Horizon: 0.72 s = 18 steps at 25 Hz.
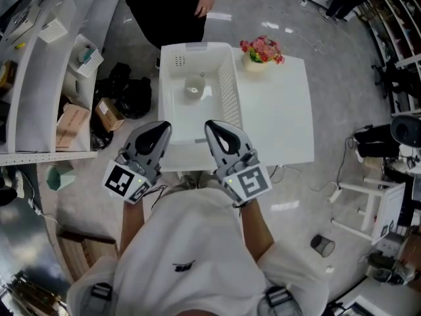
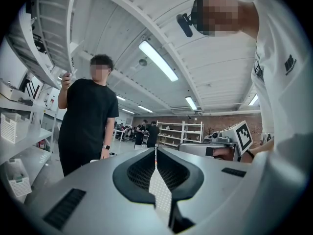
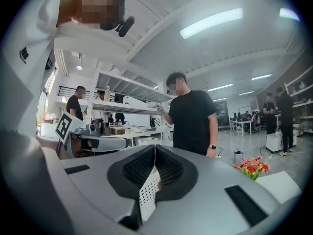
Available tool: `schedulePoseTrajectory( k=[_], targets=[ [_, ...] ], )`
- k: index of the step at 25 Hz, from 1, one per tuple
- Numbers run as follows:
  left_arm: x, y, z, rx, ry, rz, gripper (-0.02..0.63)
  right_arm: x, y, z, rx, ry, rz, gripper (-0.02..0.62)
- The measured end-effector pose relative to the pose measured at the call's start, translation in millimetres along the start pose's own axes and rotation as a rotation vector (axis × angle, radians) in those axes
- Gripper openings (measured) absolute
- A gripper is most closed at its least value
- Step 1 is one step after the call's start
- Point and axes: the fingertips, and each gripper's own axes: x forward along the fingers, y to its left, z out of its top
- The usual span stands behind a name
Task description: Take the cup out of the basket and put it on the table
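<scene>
In the head view a white basket (image 1: 227, 87) stands on the left half of a white table (image 1: 276, 114). A pale cup (image 1: 194, 87) sits upright on the basket's floor, toward the far end. Both grippers hover side by side at the table's near edge, short of the basket and pointing level toward it. The left gripper (image 1: 160, 130) is shut with nothing between its jaws; its own view shows the jaws (image 2: 156, 153) meeting along one line. The right gripper (image 1: 217, 130) is likewise shut and empty (image 3: 155, 151). Neither gripper view shows the cup.
A small vase of pink flowers (image 1: 261, 50) stands on the table's far edge, right of the basket. A person in black (image 1: 172, 5) stands just beyond the table. White shelves (image 1: 39, 78) and boxes (image 1: 108, 114) fill the left; cables and a stool (image 1: 368, 206) lie right.
</scene>
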Motion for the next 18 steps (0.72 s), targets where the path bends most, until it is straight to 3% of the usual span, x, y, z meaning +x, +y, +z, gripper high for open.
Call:
schedulePoseTrajectory(
  k=[18],
  targets=[
    [62.9, 44.9, -2.1, 0.011, 0.012, 0.086, 0.02, 46.1, -82.4, -15.0, 0.013, 0.029, 0.054, 0.009]
  ],
)
